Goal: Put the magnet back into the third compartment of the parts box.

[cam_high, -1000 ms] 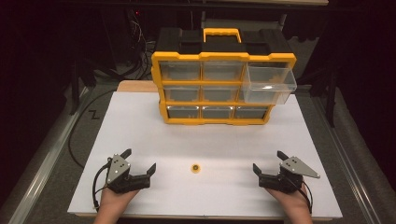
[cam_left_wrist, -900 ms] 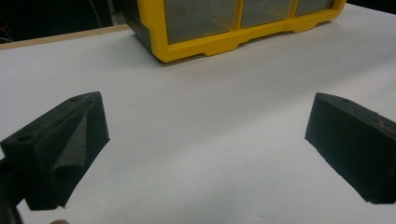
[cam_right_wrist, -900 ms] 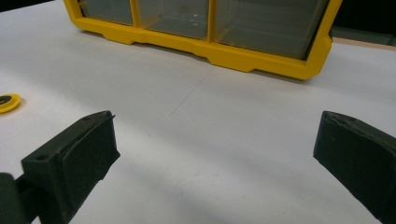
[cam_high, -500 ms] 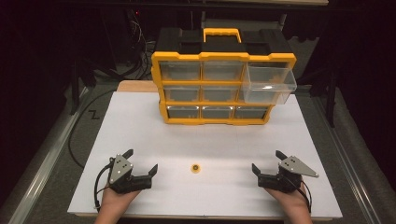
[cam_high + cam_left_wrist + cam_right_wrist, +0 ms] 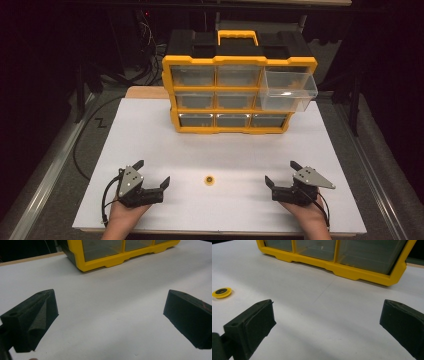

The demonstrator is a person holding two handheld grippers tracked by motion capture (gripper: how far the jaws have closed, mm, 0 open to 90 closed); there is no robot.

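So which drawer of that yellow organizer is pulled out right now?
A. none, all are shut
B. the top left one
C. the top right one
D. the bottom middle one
C: in the high view the clear top right drawer juts forward from the yellow organizer, while the other drawers sit flush in their frame.

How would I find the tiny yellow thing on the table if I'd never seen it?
Start at the big yellow drawer cabinet at the back of the white table. Come toward the near edge, to the bare stretch between the left gripper and right gripper. The small yellow disc lies flat there, round with a dark centre, touching nothing.
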